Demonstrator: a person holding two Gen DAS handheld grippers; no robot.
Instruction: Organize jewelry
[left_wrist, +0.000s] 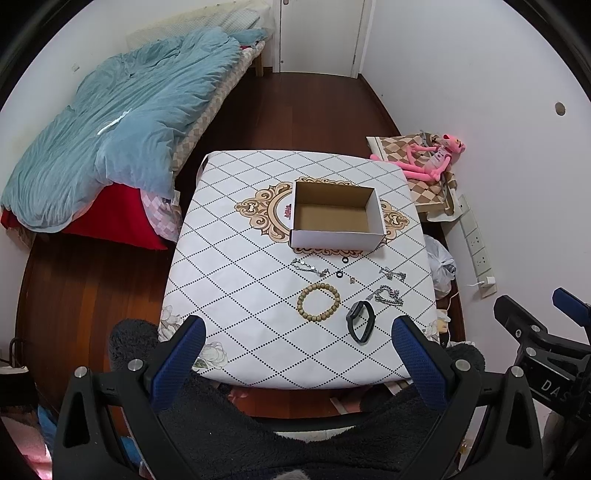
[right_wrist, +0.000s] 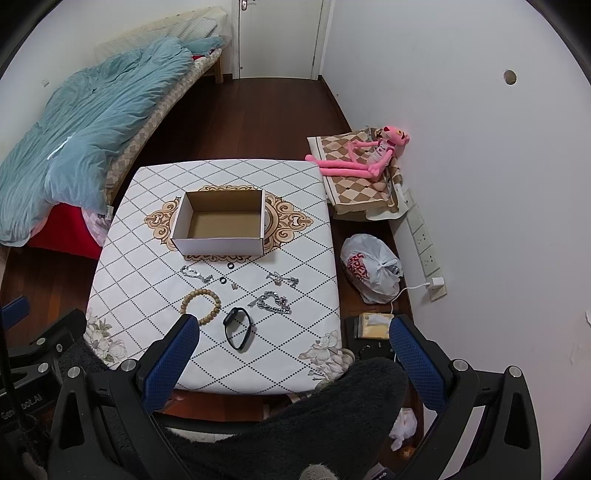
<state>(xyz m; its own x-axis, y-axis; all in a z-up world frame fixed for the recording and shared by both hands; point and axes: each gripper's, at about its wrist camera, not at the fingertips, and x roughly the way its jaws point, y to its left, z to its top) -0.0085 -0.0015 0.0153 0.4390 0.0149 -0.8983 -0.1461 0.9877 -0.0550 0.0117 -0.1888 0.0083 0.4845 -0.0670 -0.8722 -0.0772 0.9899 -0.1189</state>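
Jewelry (left_wrist: 318, 302) lies beyond both tools.

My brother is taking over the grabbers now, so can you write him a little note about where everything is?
Left gripper: open, holding nothing, raised over the near edge of the table.
Right gripper: open, holding nothing, also over the near edge.
Cardboard box: open and empty, mid-table.
In front of it, all loose on the cloth: wooden bead bracelet, black watch band, chunky silver chain, two thinner silver chains, two small black rings and a tiny piece too small to identify.
Done: nothing is in the box.
Left: move every piece into the box.
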